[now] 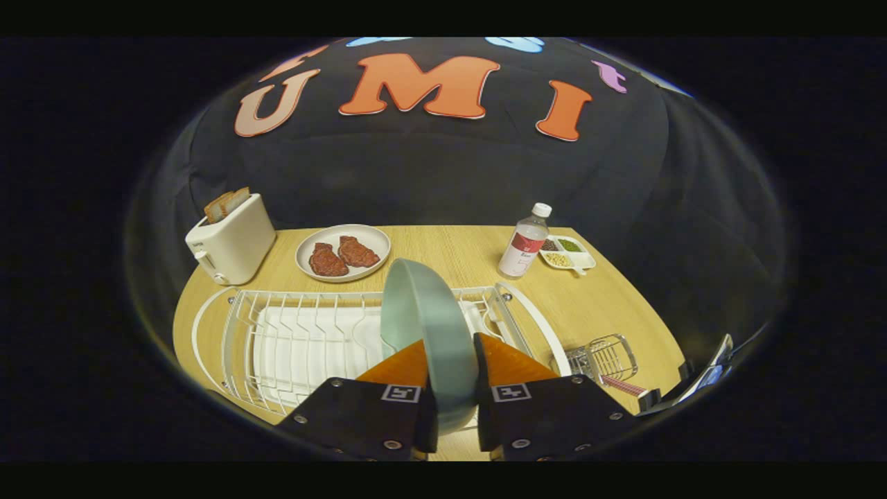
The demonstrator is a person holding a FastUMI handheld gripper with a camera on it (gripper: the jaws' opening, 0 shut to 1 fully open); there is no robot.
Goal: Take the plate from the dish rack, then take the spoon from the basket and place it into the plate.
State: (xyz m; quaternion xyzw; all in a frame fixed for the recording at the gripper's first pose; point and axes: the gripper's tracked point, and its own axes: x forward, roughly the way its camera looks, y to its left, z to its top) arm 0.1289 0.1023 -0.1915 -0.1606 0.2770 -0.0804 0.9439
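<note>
I have the plate [429, 333] clamped on edge in my gripper [450, 378]: both fingers press on it, one on each face, and it stands nearly upright, its rim rising beyond the fingertips. It is a pale grey-green plate, held over the right part of the dish rack [305, 333], a white wire rack sitting on a white tray on the wooden bench [471, 253]. I cannot tell whether the plate's lower edge touches the rack's wires.

To the right of the rack, near me, stands a small wire basket [604, 358], with the spoon [624, 385] lying at its near side, its reddish handle pointing right. The basket is well apart from the plate I hold.

Farther off, beyond the rack, a second plate [343, 252] lies flat on the bench with two pieces of red meat [343, 256] on it. At the far left is a cream toaster [232, 239] with slices of toast [226, 202] sticking out of its top. At the far right a clear bottle [524, 242] with a white cap stands upright, and just beside it on the right is a small divided dish [568, 253] of seasonings.
</note>
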